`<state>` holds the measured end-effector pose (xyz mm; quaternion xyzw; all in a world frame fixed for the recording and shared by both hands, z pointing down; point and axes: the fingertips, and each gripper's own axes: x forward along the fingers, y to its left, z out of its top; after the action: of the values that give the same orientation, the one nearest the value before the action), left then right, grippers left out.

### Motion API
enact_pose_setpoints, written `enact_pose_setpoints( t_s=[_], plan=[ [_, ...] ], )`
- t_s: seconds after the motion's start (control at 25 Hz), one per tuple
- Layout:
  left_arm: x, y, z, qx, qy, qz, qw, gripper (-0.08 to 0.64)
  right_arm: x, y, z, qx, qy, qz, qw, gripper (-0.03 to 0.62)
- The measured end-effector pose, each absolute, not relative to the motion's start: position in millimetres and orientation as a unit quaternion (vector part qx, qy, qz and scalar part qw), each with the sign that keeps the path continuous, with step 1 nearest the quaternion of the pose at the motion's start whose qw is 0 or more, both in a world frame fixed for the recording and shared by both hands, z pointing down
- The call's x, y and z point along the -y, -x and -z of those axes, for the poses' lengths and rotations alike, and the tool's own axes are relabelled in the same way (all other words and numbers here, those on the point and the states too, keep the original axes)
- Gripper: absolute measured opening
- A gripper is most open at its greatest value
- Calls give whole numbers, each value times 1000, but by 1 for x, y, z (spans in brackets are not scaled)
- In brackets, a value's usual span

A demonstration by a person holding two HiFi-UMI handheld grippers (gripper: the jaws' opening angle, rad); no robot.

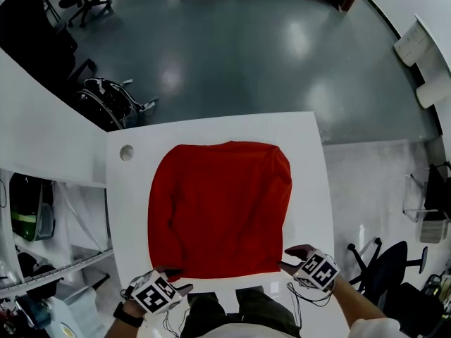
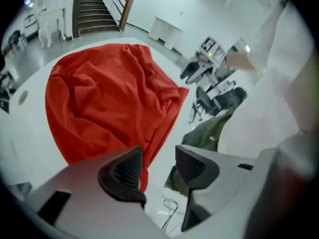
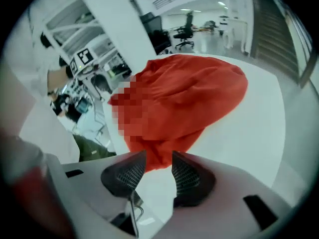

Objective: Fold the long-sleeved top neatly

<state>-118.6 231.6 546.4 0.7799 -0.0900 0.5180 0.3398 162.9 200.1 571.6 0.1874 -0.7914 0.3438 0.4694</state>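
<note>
surface: white square tabletop (image 1: 310, 162) | room: glossy grey floor (image 1: 232, 48) | red fabric long-sleeved top (image 1: 218, 203) | our left tool (image 2: 157, 166), right tool (image 3: 158, 166): released

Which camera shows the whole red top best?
The head view: the red top lies whole, seen from above, on the white table. Both gripper views show it slanted and warped, from one near corner.

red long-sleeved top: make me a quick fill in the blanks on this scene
The red long-sleeved fabric top lies on a ___ flat table.
In the head view, the table's small round hole is near its far ___ corner.
The left gripper and the right gripper both have their jaws ___, gripping nothing.
Missing words: white; left; open.
</note>
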Motion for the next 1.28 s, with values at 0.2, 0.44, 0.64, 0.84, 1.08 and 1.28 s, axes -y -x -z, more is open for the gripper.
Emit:
enact_pose_setpoints(
  t_s=[0.2,0.44,0.64,0.84,1.08,1.28],
  plan=[
    [-77,167,-509,199,-823,-396,355,216,-68,-225,-542,782,-314,-388,372,168],
    [97,198,-527,305,-799,-401,330,218,91,-236,-542,776,-362,-369,362,149],
    [145,184,-547,300,-791,-409,343,224,144,-206,-556,780,-352,-377,355,149],
    [150,178,-566,281,-786,-426,350,229,151,-193,-576,775,-331,-371,390,146],
    [133,180,-570,262,-791,-425,353,227,148,-200,-577,776,-325,-365,399,141],
    [143,193,-579,294,-777,-414,372,227,157,-201,-580,774,-330,-370,393,135]
  ],
)
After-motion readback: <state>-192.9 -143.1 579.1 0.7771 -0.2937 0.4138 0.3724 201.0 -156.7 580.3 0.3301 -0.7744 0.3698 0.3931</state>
